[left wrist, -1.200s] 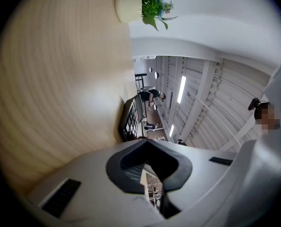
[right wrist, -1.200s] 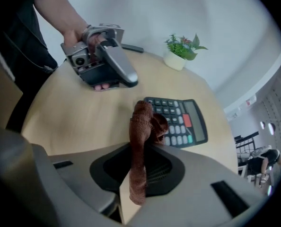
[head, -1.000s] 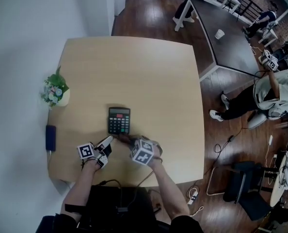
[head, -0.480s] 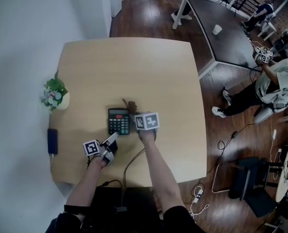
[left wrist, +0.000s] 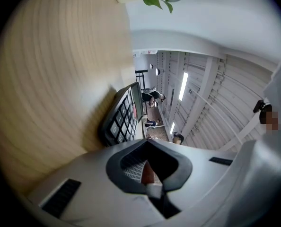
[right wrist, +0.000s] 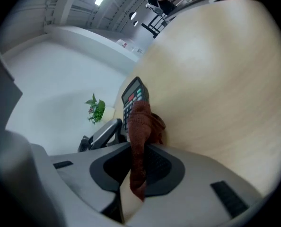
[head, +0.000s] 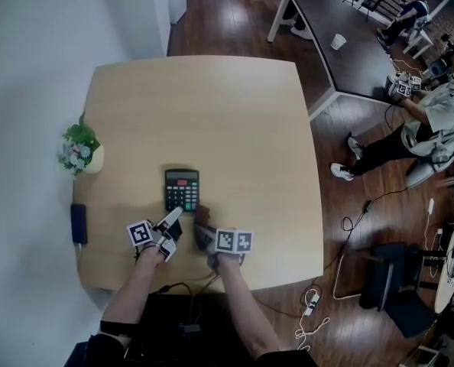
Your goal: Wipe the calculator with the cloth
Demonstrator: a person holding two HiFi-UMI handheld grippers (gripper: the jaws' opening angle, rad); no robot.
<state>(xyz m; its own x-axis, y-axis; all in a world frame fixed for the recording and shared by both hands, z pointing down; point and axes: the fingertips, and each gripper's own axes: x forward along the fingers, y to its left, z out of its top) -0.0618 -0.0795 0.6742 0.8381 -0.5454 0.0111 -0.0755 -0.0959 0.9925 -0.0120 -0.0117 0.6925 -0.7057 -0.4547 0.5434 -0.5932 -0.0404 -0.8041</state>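
Observation:
The black calculator (head: 182, 189) lies flat on the light wooden table (head: 235, 121), its red-lit display at the far end. My left gripper (head: 173, 222) is shut with nothing in it, its tips by the calculator's near left corner; the left gripper view shows the calculator (left wrist: 124, 119) just ahead of the shut jaws. My right gripper (head: 205, 232) is shut on a brown cloth (head: 203, 215), which hangs at the calculator's near right corner. In the right gripper view the cloth (right wrist: 141, 126) bunches out of the jaws, with the calculator (right wrist: 132, 97) behind it.
A small potted plant (head: 80, 153) stands at the table's left edge, and a dark blue flat object (head: 78, 222) lies nearer along that edge. A person (head: 433, 125) sits beyond the table's right side, near a dark table with a cup (head: 338, 42). Cables trail on the floor (head: 349, 228).
The right gripper carried the cloth up along the calculator's right side, then drew back to its near right corner and rolled. The left gripper stayed by the near left corner.

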